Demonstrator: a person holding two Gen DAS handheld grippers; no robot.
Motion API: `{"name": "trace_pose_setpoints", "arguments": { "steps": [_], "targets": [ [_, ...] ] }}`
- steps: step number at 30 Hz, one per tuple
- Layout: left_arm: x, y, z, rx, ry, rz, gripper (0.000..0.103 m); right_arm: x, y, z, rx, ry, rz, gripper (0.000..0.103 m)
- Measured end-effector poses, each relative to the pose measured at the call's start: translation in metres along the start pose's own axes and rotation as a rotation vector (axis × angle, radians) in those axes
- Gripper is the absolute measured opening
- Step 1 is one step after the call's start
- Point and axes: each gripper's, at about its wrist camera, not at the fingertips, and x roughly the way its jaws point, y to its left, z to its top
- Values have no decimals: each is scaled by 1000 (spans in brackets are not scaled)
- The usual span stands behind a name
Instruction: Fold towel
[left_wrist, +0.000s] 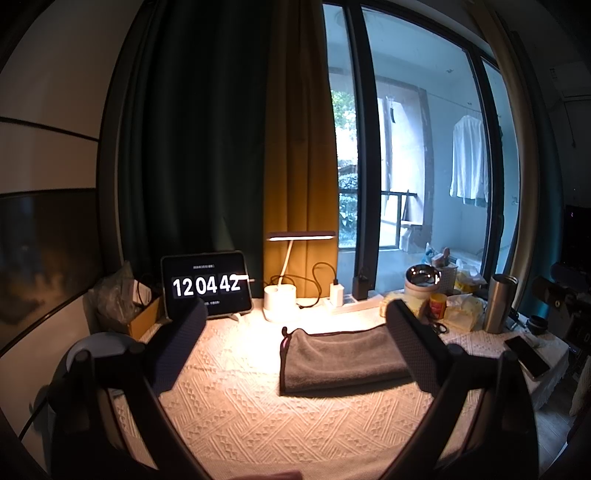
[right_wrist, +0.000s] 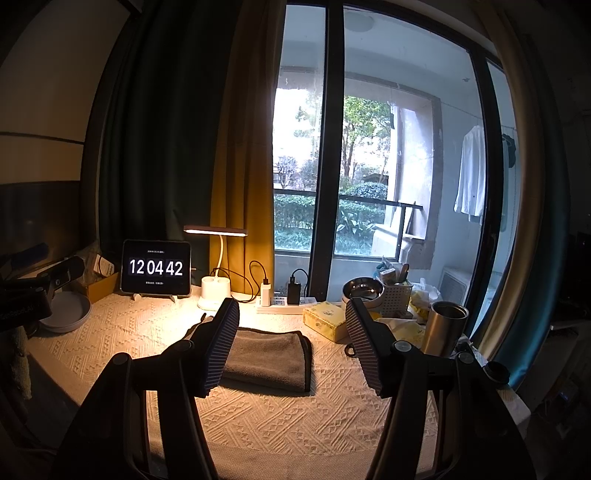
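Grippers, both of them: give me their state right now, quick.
Left gripper: open, holding nothing, above the table in front of the folded grey towel.
Right gripper: open, holding nothing, also clear of the towel.

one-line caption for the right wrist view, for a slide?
Open right gripper above a folded grey towel on the cream tablecloth, lit by a desk lamp.

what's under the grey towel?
The folded grey towel lies flat on the cream textured table cover, which shows all around it. Whatever sits directly beneath or between its layers is hidden.
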Motion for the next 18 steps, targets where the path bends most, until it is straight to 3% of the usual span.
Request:
{"name": "trace_pose_setpoints", "arguments": {
  "steps": [18],
  "targets": [
    [3, -3, -7, -7, 22, 1, 98, 12, 5, -1, 3, 26, 35, 63]
  ]
}}
